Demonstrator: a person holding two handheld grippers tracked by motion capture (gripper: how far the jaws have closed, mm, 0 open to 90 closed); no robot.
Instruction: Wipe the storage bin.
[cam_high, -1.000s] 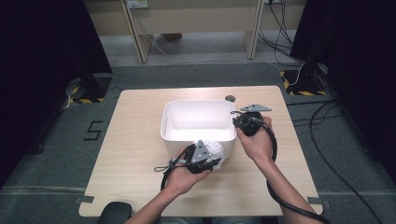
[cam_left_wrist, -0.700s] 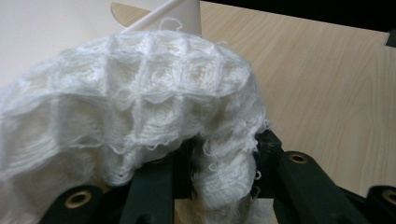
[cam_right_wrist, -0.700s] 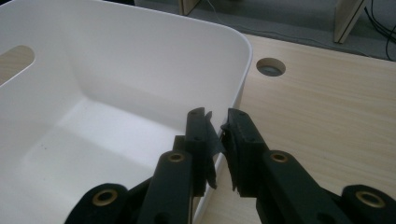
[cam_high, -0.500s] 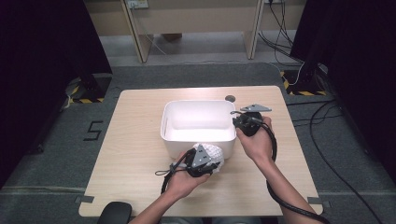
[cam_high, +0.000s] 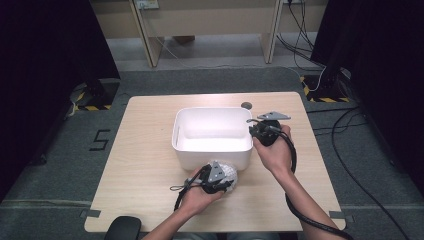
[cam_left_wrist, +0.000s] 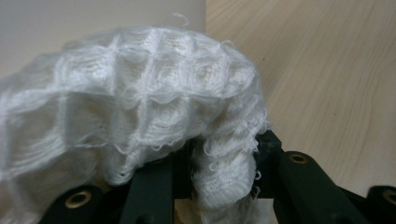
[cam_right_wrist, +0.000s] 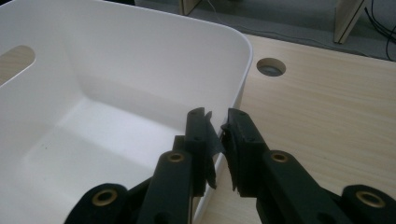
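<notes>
My left tool (cam_high: 223, 179) has its jaws squeezed tight on a white cloth (cam_high: 227, 172). In the left gripper view a fold of the cloth (cam_left_wrist: 224, 175) sits pinched between the two black jaws, and the rest puffs up in front of them and to the left. The cloth is low, down by the surface (cam_high: 145, 160), just outside the near wall of the white bin (cam_high: 212, 156).

My right tool (cam_high: 254, 131) grips the bin's right edge. In the right gripper view its jaws stand close together with the thin rim (cam_right_wrist: 233, 100) between them, so I think it is keeping the bin steady.

The bin looks bare inside; I see nothing on its floor. So the cloth is out and in my grip, but I cannot tell if it has fully landed on the surface or hangs a bit above it.

What is left, I think: rest the cloth on the surface, then let the left jaws go. After that the right tool can let go of the bin.
</notes>
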